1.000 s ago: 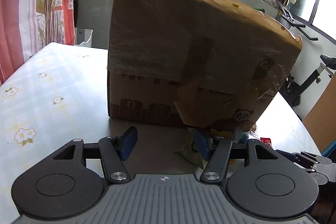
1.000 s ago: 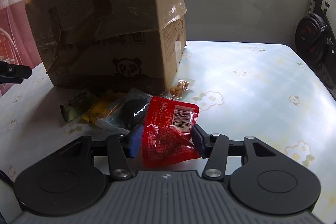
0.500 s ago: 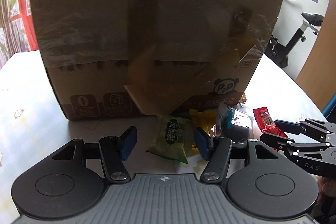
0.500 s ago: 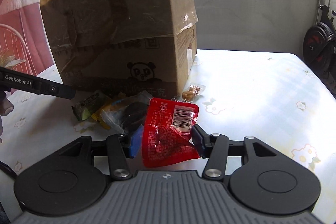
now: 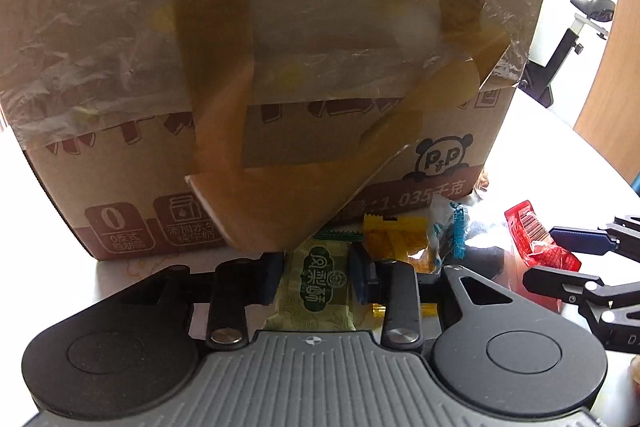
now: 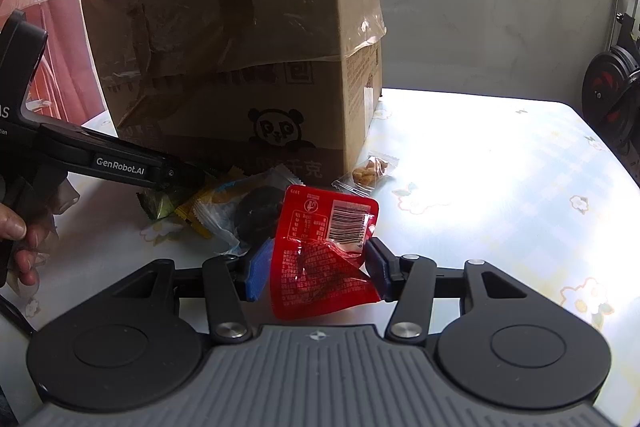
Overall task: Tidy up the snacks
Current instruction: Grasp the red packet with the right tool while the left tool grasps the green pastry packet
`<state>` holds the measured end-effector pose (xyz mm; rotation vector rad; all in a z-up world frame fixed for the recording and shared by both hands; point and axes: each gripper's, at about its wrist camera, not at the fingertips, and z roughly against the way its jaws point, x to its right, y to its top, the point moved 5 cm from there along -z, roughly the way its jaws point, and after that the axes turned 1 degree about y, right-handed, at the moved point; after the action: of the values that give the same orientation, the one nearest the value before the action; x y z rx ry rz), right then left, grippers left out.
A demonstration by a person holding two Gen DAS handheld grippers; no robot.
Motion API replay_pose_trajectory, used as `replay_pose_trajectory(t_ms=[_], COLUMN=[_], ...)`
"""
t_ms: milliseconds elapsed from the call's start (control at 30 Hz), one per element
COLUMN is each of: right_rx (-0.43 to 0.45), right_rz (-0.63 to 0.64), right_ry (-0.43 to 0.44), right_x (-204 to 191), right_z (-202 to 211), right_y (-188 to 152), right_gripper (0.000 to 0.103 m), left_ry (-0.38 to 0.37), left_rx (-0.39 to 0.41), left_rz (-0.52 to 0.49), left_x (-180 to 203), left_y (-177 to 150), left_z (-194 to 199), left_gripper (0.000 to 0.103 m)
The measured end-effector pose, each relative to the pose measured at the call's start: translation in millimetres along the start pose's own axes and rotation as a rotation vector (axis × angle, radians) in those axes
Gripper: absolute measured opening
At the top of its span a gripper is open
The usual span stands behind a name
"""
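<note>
- Snacks heaped on desk (image 6: pixel 500 163) at foot of box (image 5: pixel 280 67).
- Left hand-held gripper (image 5: pixel 316 281): jaws just closing, now clenched on green packet (image 5: pixel 316 291) in front of box.
- Right hand-held gripper (image 6: pixel 316 267): grasping red pouch (image 6: pixel 320 247), right of heap.
- Step in hand, likely: picking up. Next: lift clear, carry to box opening.
- Seen only from right wrist: nut packet (image 6: pixel 368 171) at box corner, person's hand (image 6: pixel 18 243).

Cardboard box (image 5: pixel 280 47) top cut off by frame edge — green packet (image 5: pixel 316 291) lower end hidden behind gripper body.
</note>
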<state>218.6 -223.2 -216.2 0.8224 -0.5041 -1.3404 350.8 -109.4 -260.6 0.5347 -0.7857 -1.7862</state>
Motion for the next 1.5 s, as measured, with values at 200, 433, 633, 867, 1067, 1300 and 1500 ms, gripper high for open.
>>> replay_pose_trajectory(t_ms=[200,433,633,867,1067,1300,1500], right_rx=[-0.005,-0.006,-0.008,-0.012,-0.014,-0.016,-0.016], right_rz=[0.001,0.007,0.018,0.021,0.024,0.023,0.024], right_ry=[0.0,-0.007,-0.011,-0.009,-0.009,-0.01,-0.012], right_x=[0.2,-1.6,-3.7,-4.1,-4.5,-4.9,-4.7], right_z=[-2.6,-3.9,-5.5,-6.1,-6.8,-7.1,-6.9], right_y=[0.1,-0.1,-0.5,-0.6,-0.6,-0.8,-0.8], right_gripper=[0.053,0.053,0.053,0.053,0.053,0.053,0.053], left_ry=[0.001,0.049,0.072,0.088,0.094,0.059,0.059], left_rx=[-0.024,-0.033,-0.032,-0.025,-0.019,-0.017,0.034], left_rz=[0.024,0.094,0.1,0.065,0.051,0.081,0.093], left_x=[-8.2,-25.1,-32.4,-27.9,-24.5,-29.3,-35.1], left_y=[-18.2,-35.8,-37.6,-39.3,-39.3,-40.1,-32.8], left_z=[11.4,30.0,35.2,33.9,30.7,39.0,55.8], left_gripper=[0.039,0.04,0.042,0.043,0.042,0.041,0.041])
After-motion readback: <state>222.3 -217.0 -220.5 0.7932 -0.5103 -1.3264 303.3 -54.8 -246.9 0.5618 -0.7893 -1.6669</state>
